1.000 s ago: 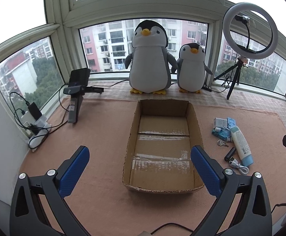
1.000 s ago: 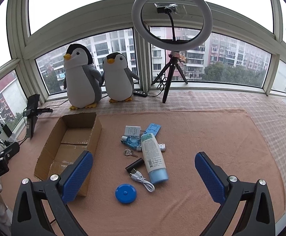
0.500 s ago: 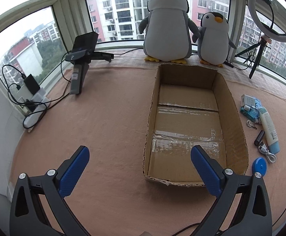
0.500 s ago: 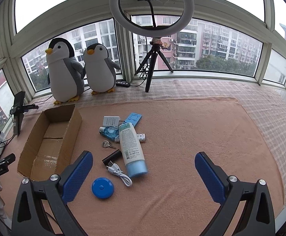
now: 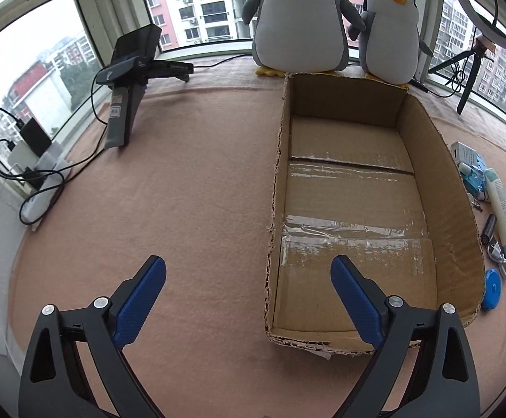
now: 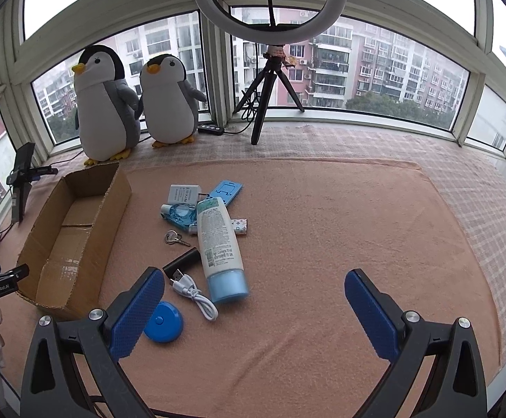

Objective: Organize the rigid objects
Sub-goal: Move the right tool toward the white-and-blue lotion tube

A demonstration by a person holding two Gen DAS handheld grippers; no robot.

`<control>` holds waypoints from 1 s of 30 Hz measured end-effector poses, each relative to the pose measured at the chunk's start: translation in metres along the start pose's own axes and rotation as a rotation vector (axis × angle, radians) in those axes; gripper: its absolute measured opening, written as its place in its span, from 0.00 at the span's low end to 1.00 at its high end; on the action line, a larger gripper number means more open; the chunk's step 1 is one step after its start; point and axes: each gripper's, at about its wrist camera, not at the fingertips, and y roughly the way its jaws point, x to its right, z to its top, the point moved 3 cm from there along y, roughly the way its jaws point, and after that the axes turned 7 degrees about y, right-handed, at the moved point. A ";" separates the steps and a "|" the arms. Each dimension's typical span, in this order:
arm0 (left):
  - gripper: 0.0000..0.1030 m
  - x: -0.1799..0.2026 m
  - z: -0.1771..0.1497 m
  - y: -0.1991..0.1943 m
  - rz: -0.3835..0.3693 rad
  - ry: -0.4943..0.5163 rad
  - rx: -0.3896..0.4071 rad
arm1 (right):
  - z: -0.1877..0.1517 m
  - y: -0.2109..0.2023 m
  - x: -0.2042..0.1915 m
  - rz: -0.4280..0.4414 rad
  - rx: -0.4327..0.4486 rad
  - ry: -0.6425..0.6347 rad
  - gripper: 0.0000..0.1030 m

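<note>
An empty cardboard box [image 5: 461, 209] lies open on the pink mat; it also shows in the right wrist view [image 6: 113, 205]. Right of it lie loose items: a white-and-blue tube [image 6: 219, 240], a blue bottle [image 6: 179, 213], a white charger box [image 6: 184, 193], a blue phone stand [image 6: 228, 190], keys [image 6: 173, 237], a black stick [image 6: 181, 264], a white cable [image 6: 195, 294] and a blue round tape measure [image 6: 165, 322]. My left gripper [image 5: 247, 285] is open, empty, over the box's near-left corner. My right gripper [image 6: 254, 299] is open, empty, near the tube's cap.
Two plush penguins [image 6: 106, 104] stand on the sill behind the box. A ring light on a tripod [image 6: 270, 80] stands at the back. A black camera stand [image 5: 127, 80], chargers and cables [image 5: 30, 160] sit at the left edge.
My left gripper has moved forward and down toward the box, which looks larger. My right gripper has moved closer to the loose items, shifting slightly right.
</note>
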 end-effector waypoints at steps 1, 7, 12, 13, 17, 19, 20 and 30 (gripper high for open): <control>0.85 0.000 0.000 0.003 0.001 -0.001 -0.008 | 0.000 0.002 0.000 -0.002 -0.003 -0.004 0.99; 0.74 0.006 0.000 0.016 -0.001 0.014 -0.024 | 0.002 0.023 -0.007 -0.015 -0.035 -0.053 0.99; 0.59 0.009 -0.001 0.019 0.005 0.019 -0.027 | 0.004 0.045 -0.015 -0.004 -0.074 -0.093 0.96; 0.57 0.010 -0.001 0.021 0.004 0.019 -0.031 | 0.004 0.049 -0.017 -0.006 -0.082 -0.104 0.93; 0.43 0.010 -0.005 0.027 -0.002 0.018 -0.050 | 0.004 0.068 -0.027 -0.009 -0.117 -0.162 0.90; 0.40 0.010 -0.006 0.029 -0.005 0.015 -0.051 | 0.003 0.076 -0.030 -0.012 -0.137 -0.190 0.86; 0.38 0.010 -0.006 0.029 -0.006 0.013 -0.050 | 0.003 0.081 -0.031 -0.015 -0.148 -0.202 0.84; 0.29 0.015 -0.006 0.032 -0.003 0.024 -0.046 | -0.003 0.122 -0.041 -0.044 -0.255 -0.307 0.81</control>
